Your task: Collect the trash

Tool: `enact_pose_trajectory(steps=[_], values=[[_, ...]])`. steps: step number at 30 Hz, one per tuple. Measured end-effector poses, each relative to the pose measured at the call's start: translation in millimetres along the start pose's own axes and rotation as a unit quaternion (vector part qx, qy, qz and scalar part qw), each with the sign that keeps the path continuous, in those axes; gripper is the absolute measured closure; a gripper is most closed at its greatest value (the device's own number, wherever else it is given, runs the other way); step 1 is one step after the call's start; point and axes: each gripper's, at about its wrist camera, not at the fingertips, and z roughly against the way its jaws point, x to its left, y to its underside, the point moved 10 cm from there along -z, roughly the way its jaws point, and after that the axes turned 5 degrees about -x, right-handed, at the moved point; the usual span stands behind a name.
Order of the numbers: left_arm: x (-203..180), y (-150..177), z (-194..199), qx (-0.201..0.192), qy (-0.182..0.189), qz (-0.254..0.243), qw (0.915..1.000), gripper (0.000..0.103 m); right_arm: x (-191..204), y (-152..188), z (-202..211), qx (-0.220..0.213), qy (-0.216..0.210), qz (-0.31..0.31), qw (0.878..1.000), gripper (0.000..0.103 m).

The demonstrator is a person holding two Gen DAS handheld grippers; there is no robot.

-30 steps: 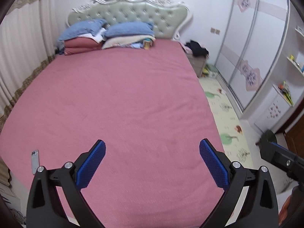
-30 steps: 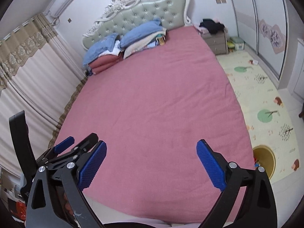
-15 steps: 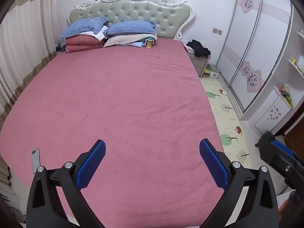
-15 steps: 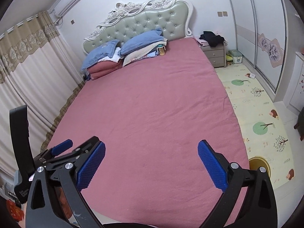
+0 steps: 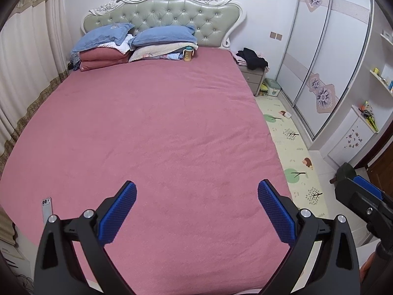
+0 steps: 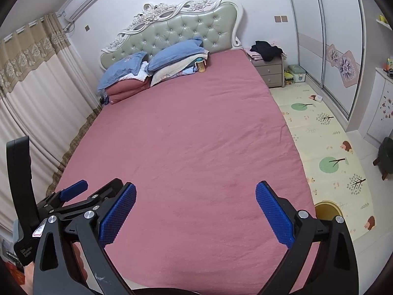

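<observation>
My left gripper (image 5: 196, 191) is open and empty over the foot of a large bed with a pink cover (image 5: 152, 127). My right gripper (image 6: 195, 193) is open and empty over the same bed (image 6: 191, 127). A yellow round bin (image 6: 325, 209) stands on the floor by the bed's right side, near my right finger. A small white item (image 5: 287, 115) lies on the play mat; it also shows in the right wrist view (image 6: 318, 98). A bottle (image 5: 188, 54) stands by the pillows.
A silver phone (image 5: 46, 207) lies on the bed's near left corner. Pillows (image 5: 137, 41) are stacked at the headboard. A nightstand (image 6: 269, 70) with dark clothes stands at the right, then a patterned play mat (image 6: 326, 145), a wardrobe (image 5: 326, 56) and a dark stool (image 6: 386, 154). Curtains (image 6: 32, 98) hang at the left.
Both grippers have pulled back and tilted up, so more of the headboard, wall and floor mat shows. Both stay open and empty.
</observation>
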Motion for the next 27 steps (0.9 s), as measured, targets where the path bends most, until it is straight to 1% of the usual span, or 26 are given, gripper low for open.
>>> enact_pose_trajectory(steps=[4,17,27], values=[[2.1,0.9,-0.6,0.003,-0.002,0.008,1.0,0.004,-3.1,-2.2,0.0,0.0,0.007,-0.003,1.0,0.009],[0.1,-2.9,-1.7,0.004,-0.008,0.005,1.0,0.004,-5.3,-2.8,-2.5,0.008,0.0,0.006,1.0,0.009],[2.4,-0.1,-6.4,0.013,-0.003,0.008,0.9999,0.004,0.0,-0.1,-8.3,0.02,-0.003,0.011,1.0,0.009]])
